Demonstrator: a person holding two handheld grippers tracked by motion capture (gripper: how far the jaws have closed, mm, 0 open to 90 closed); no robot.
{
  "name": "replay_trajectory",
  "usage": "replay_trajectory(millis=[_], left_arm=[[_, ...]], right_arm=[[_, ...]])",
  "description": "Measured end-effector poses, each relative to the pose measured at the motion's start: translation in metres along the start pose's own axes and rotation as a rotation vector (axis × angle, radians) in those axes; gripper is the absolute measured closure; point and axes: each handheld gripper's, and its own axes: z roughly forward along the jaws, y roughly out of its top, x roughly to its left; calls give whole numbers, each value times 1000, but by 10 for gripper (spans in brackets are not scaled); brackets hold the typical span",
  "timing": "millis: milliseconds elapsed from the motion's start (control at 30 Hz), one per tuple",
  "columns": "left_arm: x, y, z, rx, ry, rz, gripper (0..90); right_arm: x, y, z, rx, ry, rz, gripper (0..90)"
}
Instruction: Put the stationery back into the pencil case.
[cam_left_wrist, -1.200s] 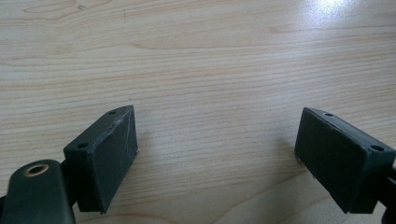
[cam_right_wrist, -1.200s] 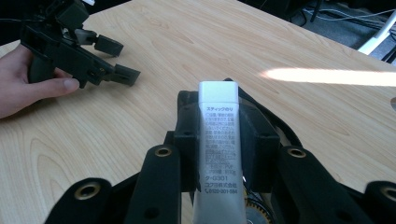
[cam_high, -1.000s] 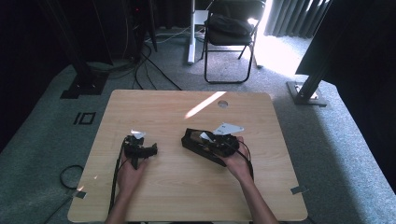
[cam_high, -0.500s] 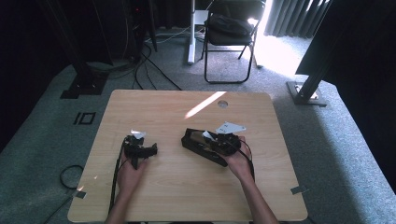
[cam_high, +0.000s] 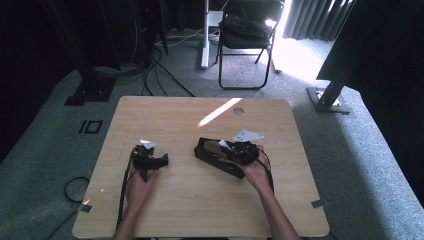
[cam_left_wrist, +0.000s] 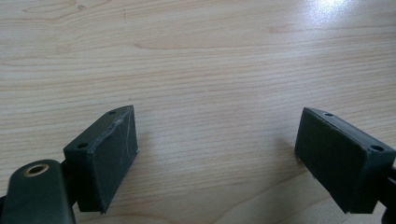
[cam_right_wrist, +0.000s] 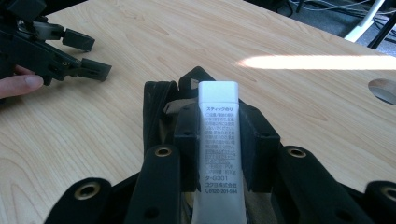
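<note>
My right gripper (cam_right_wrist: 219, 119) is shut on a white glue stick (cam_right_wrist: 218, 93) with printed text, which points away from me between the pads. Right under it lies a black pouch (cam_right_wrist: 156, 107), its mouth open. In the high view the right gripper (cam_high: 229, 149) hovers over the black pouch (cam_high: 212, 156) just right of the table's centre. My left gripper (cam_left_wrist: 217, 149) rests low over bare wood, its jaws wide apart with nothing between them. It sits left of centre in the high view (cam_high: 164, 160), and the right gripper view catches it at the top left (cam_right_wrist: 88, 56).
The wooden table (cam_high: 200, 200) has a round cable hole (cam_high: 238, 111) near its far edge and a bright sun stripe (cam_high: 219, 111) beside it. A folding chair (cam_high: 245, 35) and floor cables (cam_high: 160, 65) lie beyond the table.
</note>
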Motion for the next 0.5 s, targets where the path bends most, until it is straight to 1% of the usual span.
replay_trajectory(millis=[400, 500], left_arm=[[0, 0, 0, 0, 0, 0, 134], [0, 0, 0, 0, 0, 0, 134]], right_arm=[[-9, -3, 5, 19, -3, 7, 712], [-10, -2, 7, 24, -7, 0, 712]])
